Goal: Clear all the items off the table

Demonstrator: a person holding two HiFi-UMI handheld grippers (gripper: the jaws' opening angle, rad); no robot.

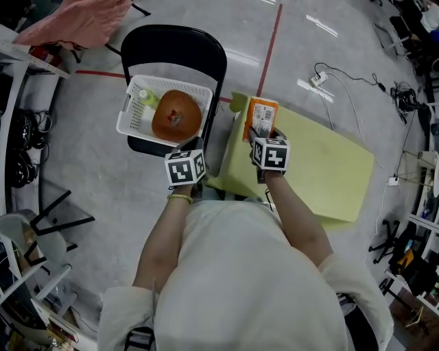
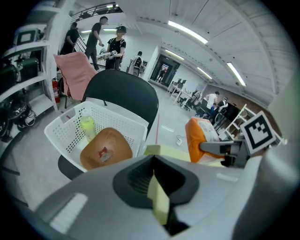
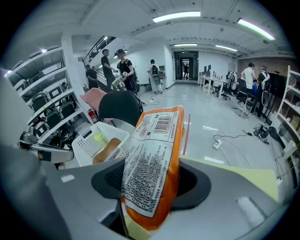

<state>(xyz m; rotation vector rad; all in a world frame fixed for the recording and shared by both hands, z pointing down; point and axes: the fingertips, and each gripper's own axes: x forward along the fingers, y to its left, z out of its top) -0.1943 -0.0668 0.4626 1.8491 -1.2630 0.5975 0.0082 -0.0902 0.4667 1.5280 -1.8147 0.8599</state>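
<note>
My right gripper point(image 1: 263, 131) is shut on an orange snack packet point(image 1: 261, 113) and holds it upright over the left end of the yellow-green table point(image 1: 322, 168). In the right gripper view the packet point(image 3: 152, 161) stands between the jaws, printed white back towards the camera. My left gripper point(image 1: 186, 149) is shut and holds nothing, by the near rim of a white basket point(image 1: 134, 103). The basket holds a round brown item point(image 1: 176, 115) and a yellow-green bottle point(image 1: 147, 98). The left gripper view shows the basket point(image 2: 63, 129), the brown item point(image 2: 105, 150) and the packet point(image 2: 199, 138).
The basket rests on a black chair point(image 1: 171, 41) left of the table. A red tape line point(image 1: 271, 44) crosses the grey floor. Cables and a power strip point(image 1: 317, 77) lie beyond the table. Pink cloth point(image 1: 82, 20) and shelves stand at far left. People point(image 3: 123, 68) stand far back.
</note>
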